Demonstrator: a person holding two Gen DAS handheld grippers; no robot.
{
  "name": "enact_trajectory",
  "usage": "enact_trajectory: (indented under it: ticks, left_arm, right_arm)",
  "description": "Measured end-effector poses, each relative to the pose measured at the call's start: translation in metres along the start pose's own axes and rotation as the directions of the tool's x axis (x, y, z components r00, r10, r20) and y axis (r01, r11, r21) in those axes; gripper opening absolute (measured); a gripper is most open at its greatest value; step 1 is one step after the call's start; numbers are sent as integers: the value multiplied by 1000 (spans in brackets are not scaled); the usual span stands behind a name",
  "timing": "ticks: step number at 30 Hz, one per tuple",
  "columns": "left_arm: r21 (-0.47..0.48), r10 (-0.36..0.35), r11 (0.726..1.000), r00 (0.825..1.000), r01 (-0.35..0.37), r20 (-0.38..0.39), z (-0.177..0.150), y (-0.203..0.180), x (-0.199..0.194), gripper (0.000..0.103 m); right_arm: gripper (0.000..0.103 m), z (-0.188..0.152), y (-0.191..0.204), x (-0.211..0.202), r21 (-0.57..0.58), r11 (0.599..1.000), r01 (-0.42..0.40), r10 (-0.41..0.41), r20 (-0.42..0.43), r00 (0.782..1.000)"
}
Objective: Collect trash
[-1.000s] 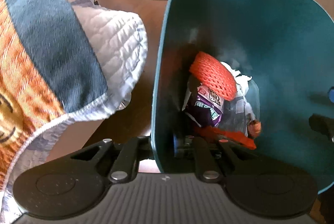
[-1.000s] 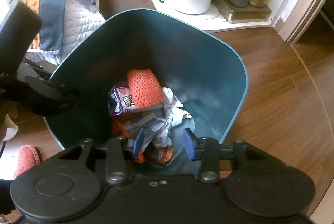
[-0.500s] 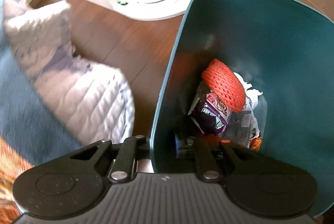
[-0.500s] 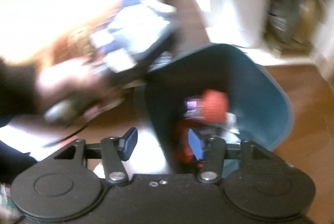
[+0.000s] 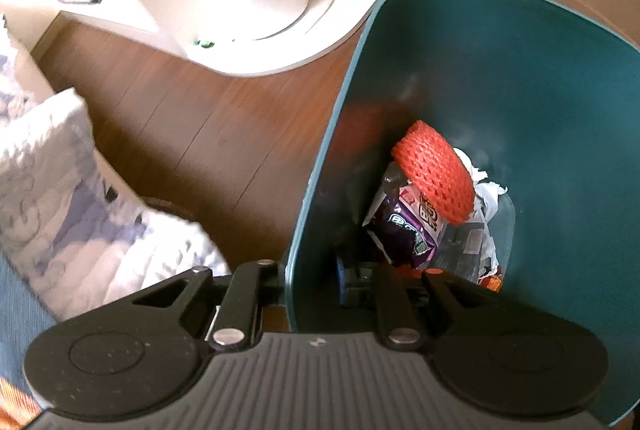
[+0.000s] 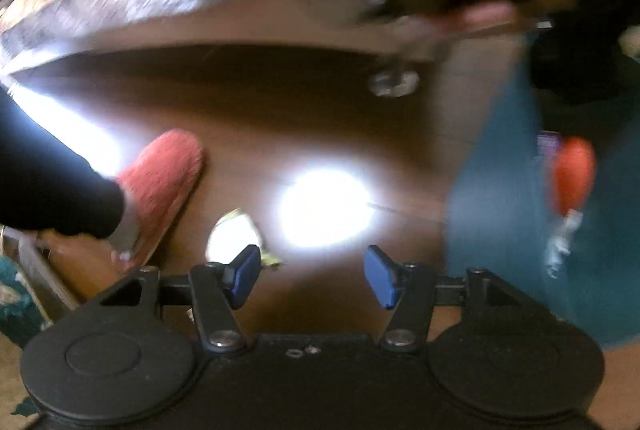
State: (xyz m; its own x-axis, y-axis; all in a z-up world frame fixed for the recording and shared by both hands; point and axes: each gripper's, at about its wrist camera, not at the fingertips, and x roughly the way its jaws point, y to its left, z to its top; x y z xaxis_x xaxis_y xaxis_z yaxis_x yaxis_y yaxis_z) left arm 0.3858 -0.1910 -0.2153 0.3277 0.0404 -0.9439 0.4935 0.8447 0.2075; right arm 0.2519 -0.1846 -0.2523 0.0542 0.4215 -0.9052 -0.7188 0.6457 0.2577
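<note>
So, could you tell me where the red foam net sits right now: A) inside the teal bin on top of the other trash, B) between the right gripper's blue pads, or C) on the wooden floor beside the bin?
A: the red foam net lies inside the teal bin, resting on the purple wrapper and crumpled paper.

Both wrist views look steeply down, sharing the bin (image 5: 500,77).
</note>
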Motion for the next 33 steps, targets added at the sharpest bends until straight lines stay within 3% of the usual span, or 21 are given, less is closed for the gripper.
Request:
enact_trajectory:
  ticks: [3,7,13,15,17,19,25,30,33]
  left_arm:
    - [33,-9,999,1000,8,20,0,2,-2,18]
    - [69,-15,998,999,12,38,0,1,-1,18]
    - [120,-21,993,996,10,91,-3,0,1,19]
    - [132,-28,991,994,13,107,-6,1,3,19]
    - [143,-34,990,993,17,117,-8,3,4,19]
    - [150,-42,988,992,23,122,-9,8,5,19]
    - [173,-52,984,992,31,118,-15,10,14,19]
    - [154,-70,987,992,54,102,-18,19,19,18]
    - [166,-76,984,992,58,104,-13,16,17,18]
  right_arm:
    - [57,0,27,51,-118,993,-27,24,-26,999]
    - [69,-10,59,128,-264,960,-94,84,-50,995]
    - [69,-24,66,217,-245,963,-117,87,-130,988]
    - [69,-28,69,231,-239,963,-124,93,-136,986]
    - [77,-30,81,241,-277,951,-133,105,-115,988]
    - [101,-29,94,251,-297,945,-138,112,-102,988]
    - [101,-28,119,277,-367,923,-113,80,-103,991]
    - [103,-30,125,299,-379,925,-40,-6,-118,993]
    - [100,-39,135,300,-473,881,-21,-24,-90,996]
